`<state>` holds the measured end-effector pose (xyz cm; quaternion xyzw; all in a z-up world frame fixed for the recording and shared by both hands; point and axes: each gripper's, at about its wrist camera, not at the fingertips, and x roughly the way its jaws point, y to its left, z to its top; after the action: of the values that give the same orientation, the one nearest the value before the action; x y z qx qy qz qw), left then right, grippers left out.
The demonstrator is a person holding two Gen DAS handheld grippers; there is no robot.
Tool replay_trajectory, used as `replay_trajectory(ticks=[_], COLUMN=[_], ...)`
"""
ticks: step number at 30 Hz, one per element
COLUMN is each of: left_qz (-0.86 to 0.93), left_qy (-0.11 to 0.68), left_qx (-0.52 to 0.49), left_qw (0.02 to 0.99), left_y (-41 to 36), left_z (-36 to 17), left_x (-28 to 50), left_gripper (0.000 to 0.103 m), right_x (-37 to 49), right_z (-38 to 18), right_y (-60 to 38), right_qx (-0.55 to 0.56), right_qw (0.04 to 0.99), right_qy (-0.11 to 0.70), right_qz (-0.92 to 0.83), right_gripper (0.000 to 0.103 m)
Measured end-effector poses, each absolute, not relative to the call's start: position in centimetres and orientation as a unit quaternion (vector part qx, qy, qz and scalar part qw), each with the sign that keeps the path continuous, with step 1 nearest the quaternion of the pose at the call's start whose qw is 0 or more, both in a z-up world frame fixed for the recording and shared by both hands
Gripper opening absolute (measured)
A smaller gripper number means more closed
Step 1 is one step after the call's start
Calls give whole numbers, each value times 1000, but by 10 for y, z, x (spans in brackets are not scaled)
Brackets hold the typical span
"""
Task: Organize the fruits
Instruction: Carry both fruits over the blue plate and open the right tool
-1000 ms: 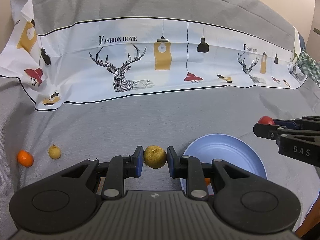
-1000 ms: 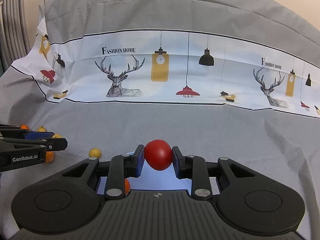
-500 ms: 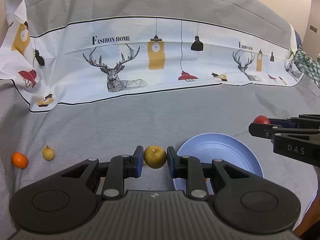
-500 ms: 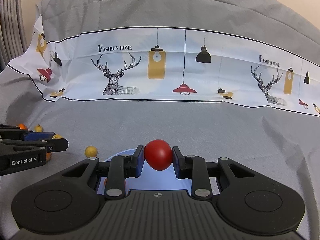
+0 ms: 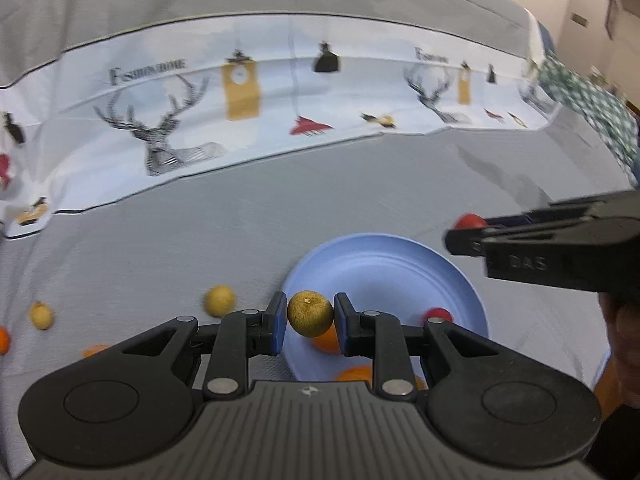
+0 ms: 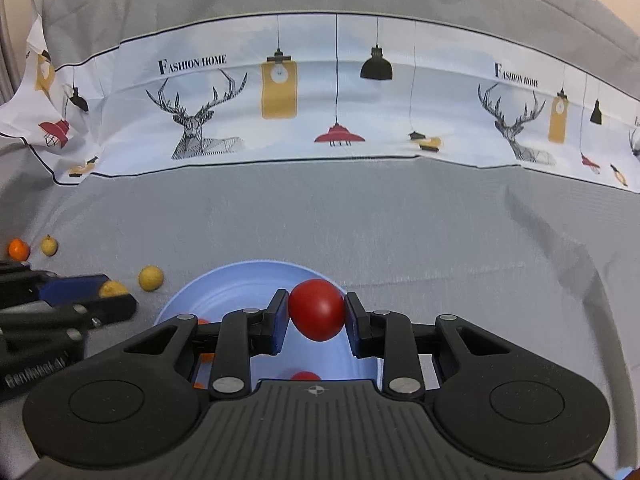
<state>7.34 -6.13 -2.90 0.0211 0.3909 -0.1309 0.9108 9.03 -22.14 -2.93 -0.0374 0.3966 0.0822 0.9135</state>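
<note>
My left gripper is shut on a brownish-yellow round fruit, held over the near-left rim of the blue plate. Orange fruits and a small red fruit lie in the plate. My right gripper is shut on a red fruit above the same plate. In the left wrist view the right gripper reaches in from the right with the red fruit at its tip. In the right wrist view the left gripper reaches in from the left.
Loose on the grey cloth left of the plate lie yellow fruits and an orange one. They also show in the right wrist view as yellow fruits and an orange. A printed white cloth hangs behind.
My left gripper has moved right with its yellow fruit, from beside the plate to over its left rim. The right gripper with the red fruit has barely moved.
</note>
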Motion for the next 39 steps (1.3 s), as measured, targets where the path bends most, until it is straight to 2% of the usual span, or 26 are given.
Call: replay_trajectory(ticks=[19, 39], left_qz=[-180, -180], left_qy=[401, 415], left_qx=[52, 56], left_qw=[897, 890], left_y=[-109, -116], left_z=[-53, -58], left_x=[85, 90], left_gripper=[28, 28], right_x=[95, 98], right_z=[-39, -44], right_y=[-219, -214], right_qx=[-34, -39], right_qw=[906, 896], right_qy=[415, 434], right_qz=[79, 84], right_gripper=[31, 31])
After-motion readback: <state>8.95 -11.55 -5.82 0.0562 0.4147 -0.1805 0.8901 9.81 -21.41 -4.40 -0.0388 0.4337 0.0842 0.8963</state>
